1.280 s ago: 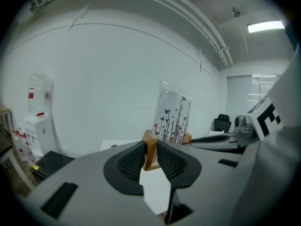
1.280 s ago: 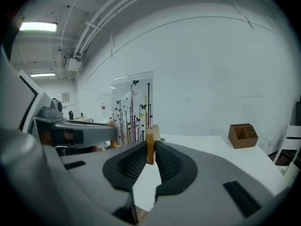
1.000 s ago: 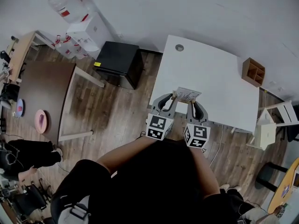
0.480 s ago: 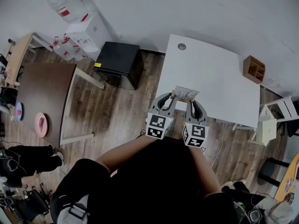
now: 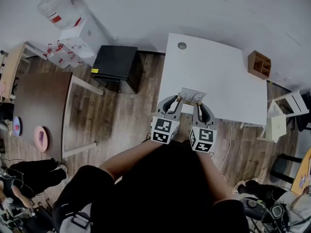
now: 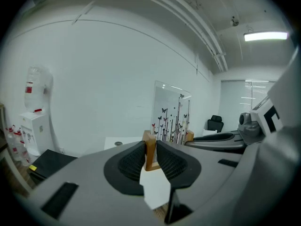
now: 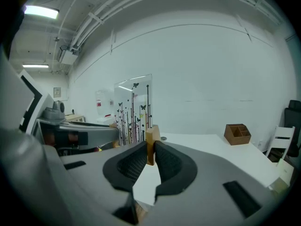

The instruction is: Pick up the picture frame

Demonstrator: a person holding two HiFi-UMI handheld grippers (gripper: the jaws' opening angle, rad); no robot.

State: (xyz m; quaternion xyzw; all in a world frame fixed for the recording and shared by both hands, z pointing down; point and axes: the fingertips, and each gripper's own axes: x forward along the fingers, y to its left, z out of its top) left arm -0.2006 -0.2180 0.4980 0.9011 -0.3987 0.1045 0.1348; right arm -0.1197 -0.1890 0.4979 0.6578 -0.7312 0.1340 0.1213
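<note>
The picture frame (image 5: 192, 96) is a clear pane printed with black stems and butterflies, standing in two small wooden feet. I hold it over the near edge of the white table (image 5: 214, 76). My left gripper (image 5: 178, 100) is shut on the left wooden foot (image 6: 150, 149); the pane (image 6: 170, 113) rises behind it. My right gripper (image 5: 198, 102) is shut on the right wooden foot (image 7: 150, 145), with the pane (image 7: 133, 108) standing to its left. Both grippers sit side by side, pointing slightly downward.
A wooden organiser box (image 5: 260, 64) sits on the table's far right corner, and a round grommet (image 5: 181, 45) near its far left. A black cabinet (image 5: 117, 67), a water dispenser (image 5: 73, 25) and a brown table (image 5: 41, 108) stand to the left. White chairs (image 5: 284, 113) are on the right.
Both grippers and the frame stay together in the same grip. The view has shifted slightly, so the table appears a little higher and to the left.
</note>
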